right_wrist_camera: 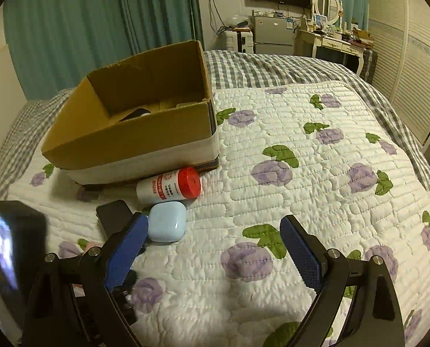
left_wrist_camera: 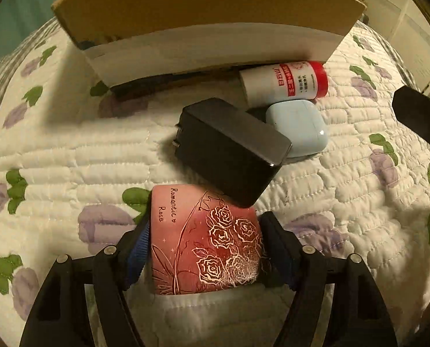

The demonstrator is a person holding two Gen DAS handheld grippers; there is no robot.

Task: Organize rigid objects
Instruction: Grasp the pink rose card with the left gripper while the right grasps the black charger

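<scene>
My left gripper (left_wrist_camera: 204,240) is shut on a pink box printed "Romantic Rose" (left_wrist_camera: 203,243), which rests on the quilt. Its far corner lies under a black charger block (left_wrist_camera: 229,147). Behind the charger lie a pale blue earbud case (left_wrist_camera: 298,127) and a white bottle with a red cap (left_wrist_camera: 284,82) on its side, against an open cardboard box (left_wrist_camera: 203,8). My right gripper (right_wrist_camera: 212,240) is open and empty above the quilt. The earbud case (right_wrist_camera: 167,221) sits just beyond its left finger, the bottle (right_wrist_camera: 171,186) behind that, and the cardboard box (right_wrist_camera: 134,121) farther back with a dark item inside.
The floral quilt (right_wrist_camera: 316,173) spreads to the right over a checked blanket (right_wrist_camera: 272,66). A dark blurred device (right_wrist_camera: 15,248) is at the left edge of the right wrist view. Teal curtains, a small fridge and a dressing table stand beyond the bed.
</scene>
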